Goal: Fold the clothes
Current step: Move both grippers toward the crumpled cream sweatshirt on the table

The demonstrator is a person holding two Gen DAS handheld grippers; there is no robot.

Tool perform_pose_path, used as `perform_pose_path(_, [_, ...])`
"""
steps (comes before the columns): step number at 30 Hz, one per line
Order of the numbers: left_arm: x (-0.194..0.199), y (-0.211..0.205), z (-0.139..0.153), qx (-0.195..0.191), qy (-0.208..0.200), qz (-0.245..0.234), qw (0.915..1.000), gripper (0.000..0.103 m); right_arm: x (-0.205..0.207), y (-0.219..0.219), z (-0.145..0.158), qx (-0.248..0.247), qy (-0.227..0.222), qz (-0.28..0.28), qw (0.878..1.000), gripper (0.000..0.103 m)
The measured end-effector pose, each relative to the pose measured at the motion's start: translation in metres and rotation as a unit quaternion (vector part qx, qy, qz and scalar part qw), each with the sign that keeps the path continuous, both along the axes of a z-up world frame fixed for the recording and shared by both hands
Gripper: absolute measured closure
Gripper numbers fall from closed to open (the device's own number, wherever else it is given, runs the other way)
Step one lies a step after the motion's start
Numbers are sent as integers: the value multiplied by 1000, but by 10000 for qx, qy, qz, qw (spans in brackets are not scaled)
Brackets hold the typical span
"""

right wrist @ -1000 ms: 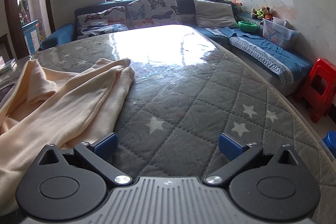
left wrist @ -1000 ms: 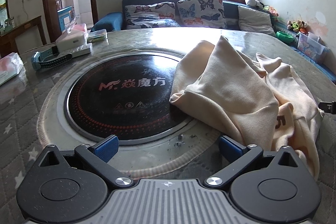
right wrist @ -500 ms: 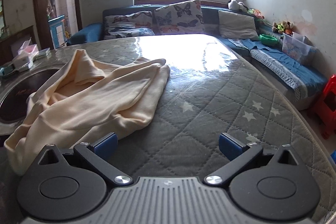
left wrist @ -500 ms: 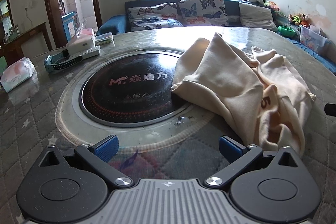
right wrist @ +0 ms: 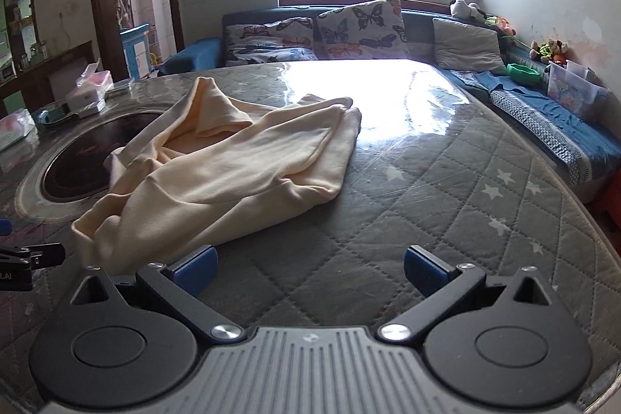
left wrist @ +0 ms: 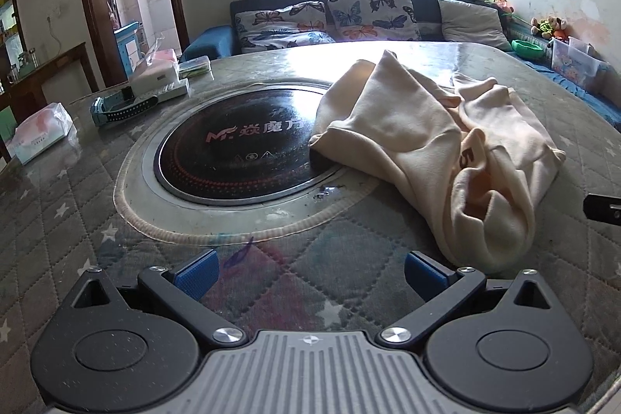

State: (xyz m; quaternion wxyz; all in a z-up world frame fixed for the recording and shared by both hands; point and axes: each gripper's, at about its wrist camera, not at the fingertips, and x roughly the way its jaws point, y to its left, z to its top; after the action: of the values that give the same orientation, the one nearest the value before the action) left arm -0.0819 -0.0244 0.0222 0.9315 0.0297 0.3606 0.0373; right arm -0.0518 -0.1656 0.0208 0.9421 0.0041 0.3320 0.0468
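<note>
A cream sweatshirt (left wrist: pixel 427 142) lies crumpled on the quilted grey table, partly over the black round cooktop (left wrist: pixel 233 150); a dark "5" shows on it. In the right wrist view the sweatshirt (right wrist: pixel 233 173) lies ahead and to the left. My left gripper (left wrist: pixel 310 272) is open and empty, held near the table's front, with the garment's near end just right of it. My right gripper (right wrist: pixel 310 268) is open and empty, its left fingertip (right wrist: pixel 196 268) close to the garment's near hem.
Tissue packs (left wrist: pixel 39 132), a blue watch (left wrist: pixel 120 105) and a white box (left wrist: pixel 159 80) sit at the table's left. A sofa with butterfly cushions (left wrist: pixel 349 14) stands behind. The table's right edge (right wrist: pixel 582 220) drops toward a blue bench.
Both grippers have pulled back and up from the garment, so more of the table and the whole sweatshirt show. The sweatshirt has not moved. Both stay open.
</note>
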Motion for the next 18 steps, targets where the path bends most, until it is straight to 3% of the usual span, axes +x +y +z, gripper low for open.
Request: perform_pose_path(18, [-12,-13,1,108,9,-188,9998,0,-12,12,-1,-76,10,217,9997,0])
